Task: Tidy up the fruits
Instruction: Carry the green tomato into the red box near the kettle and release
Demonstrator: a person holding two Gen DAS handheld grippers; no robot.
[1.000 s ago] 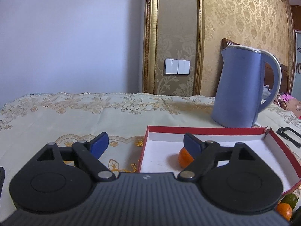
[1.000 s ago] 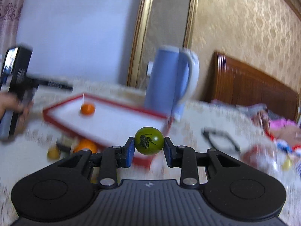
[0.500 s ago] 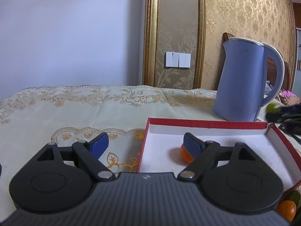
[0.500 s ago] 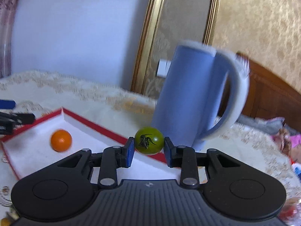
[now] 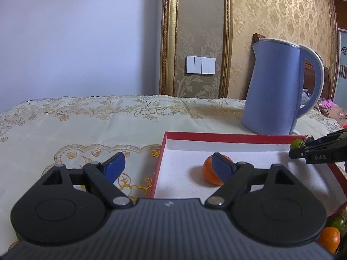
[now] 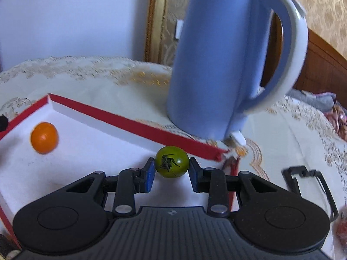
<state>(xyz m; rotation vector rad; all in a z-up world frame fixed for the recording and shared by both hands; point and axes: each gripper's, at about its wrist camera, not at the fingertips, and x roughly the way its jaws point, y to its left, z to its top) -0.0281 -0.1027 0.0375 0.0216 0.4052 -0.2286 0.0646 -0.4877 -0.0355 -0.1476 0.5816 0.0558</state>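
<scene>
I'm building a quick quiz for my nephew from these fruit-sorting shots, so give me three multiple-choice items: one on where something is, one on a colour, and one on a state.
1. Where does the orange fruit lie?
A. inside the red-rimmed tray
B. on the tablecloth beside the kettle
C. between the left claw's pads

2. What colour is the fruit in the right claw?
A. orange
B. green
C. red

3. How does the left claw stand?
A. shut on a fruit
B. shut and empty
C. open and empty

Answers:
1 A: the orange fruit sits on the tray's white floor.
2 B: the green tomato sits between the right claw's blue pads.
3 C: its pads stand wide apart with nothing between them; the orange fruit lies beyond one pad.
</scene>
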